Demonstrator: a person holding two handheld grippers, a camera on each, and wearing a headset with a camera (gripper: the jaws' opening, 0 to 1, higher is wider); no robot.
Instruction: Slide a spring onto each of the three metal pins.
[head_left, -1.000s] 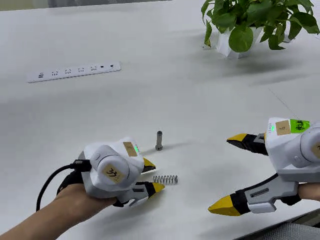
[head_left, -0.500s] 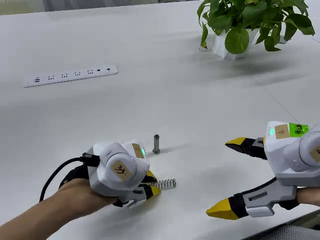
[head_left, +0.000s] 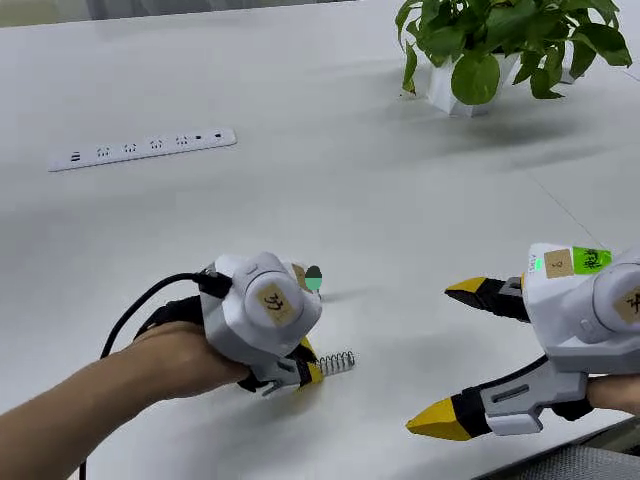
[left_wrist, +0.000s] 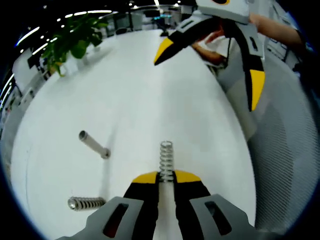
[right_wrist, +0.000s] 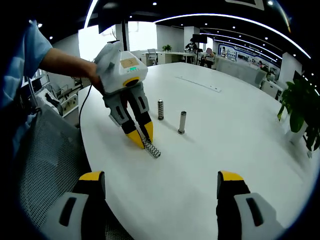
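The left tool (left_wrist: 166, 176) is clamped on one end of a spring (left_wrist: 166, 156), whose free end sticks straight out beyond the jaws, low over the white counter (left_wrist: 125, 90). A bare metal pin (left_wrist: 94, 144) stands nearby, and near it a second pin (left_wrist: 86, 203) already carries its coil. The right tool (head_left: 428, 357) hovers well apart, jaws spread wide

I could read nothing for certain. At lower centre of the head view, the left gripper (head_left: 312, 372) carried a tan sticker (head_left: 274, 303) with handwritten marks I couldn't decipher. At lower right, the right gripper (head_left: 445, 353) bore a tan tag (head_left: 558, 263) and a green label (head_left: 590, 258), both illegible.
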